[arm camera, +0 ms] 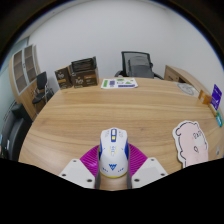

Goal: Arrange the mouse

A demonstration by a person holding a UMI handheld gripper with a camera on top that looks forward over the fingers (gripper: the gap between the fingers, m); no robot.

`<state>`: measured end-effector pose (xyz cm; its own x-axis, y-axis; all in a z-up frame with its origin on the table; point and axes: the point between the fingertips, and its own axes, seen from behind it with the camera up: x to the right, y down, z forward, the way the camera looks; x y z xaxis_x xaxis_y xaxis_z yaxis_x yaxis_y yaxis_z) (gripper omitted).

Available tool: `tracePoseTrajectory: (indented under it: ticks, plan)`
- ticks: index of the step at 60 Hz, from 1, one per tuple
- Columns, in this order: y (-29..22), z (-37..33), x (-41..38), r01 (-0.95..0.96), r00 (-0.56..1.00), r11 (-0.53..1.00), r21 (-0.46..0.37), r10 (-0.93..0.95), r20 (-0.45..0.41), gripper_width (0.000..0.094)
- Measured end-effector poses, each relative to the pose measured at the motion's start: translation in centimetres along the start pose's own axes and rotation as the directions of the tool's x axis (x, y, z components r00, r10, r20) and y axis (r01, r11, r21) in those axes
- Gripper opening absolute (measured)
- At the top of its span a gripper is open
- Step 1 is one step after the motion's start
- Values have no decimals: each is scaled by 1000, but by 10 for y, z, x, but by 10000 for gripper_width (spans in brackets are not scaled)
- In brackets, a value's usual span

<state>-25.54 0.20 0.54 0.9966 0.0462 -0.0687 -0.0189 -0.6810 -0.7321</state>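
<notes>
A white mouse (113,150) with blue and yellow marks lies lengthwise between my fingers, over the near edge of the wooden table (100,115). My gripper (112,160) is shut on it: the magenta pads (91,156) press against both of its sides. I cannot tell whether the mouse rests on the table or is held just above it. Its rear end is hidden between the finger bases.
A pale bear-shaped board (190,140) lies on the table to the right of the fingers. Papers (120,83) lie at the far edge, and a purple box (216,96) stands at the far right. Office chairs (137,65) and shelves (80,72) stand beyond the table.
</notes>
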Motion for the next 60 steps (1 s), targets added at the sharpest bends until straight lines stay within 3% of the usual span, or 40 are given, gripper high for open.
tracePoseTrajectory:
  ticks: [13,23,32,35,44,49,51,60]
  plan:
    - [-44,-30,146,23,998,997,68,-19,-65,349]
    - [-31,-17,247,-13,994,1000,12,14,-108,349]
    - [0,-3,269,-24,996,998,-57,19,-87,352]
    - [-3,-2,269,-27,997,999,-26,25,-69,355]
    - [-1,-2,268,-13,997,999,-42,10,-73,538]
    - [1,-15,260,-16,997,998,-57,12,-71,860]
    - [-1,-24,252,-27,998,999,-38,24,-64,824]
    - [4,-78,216,-51,996,998,31,53,-76,834]
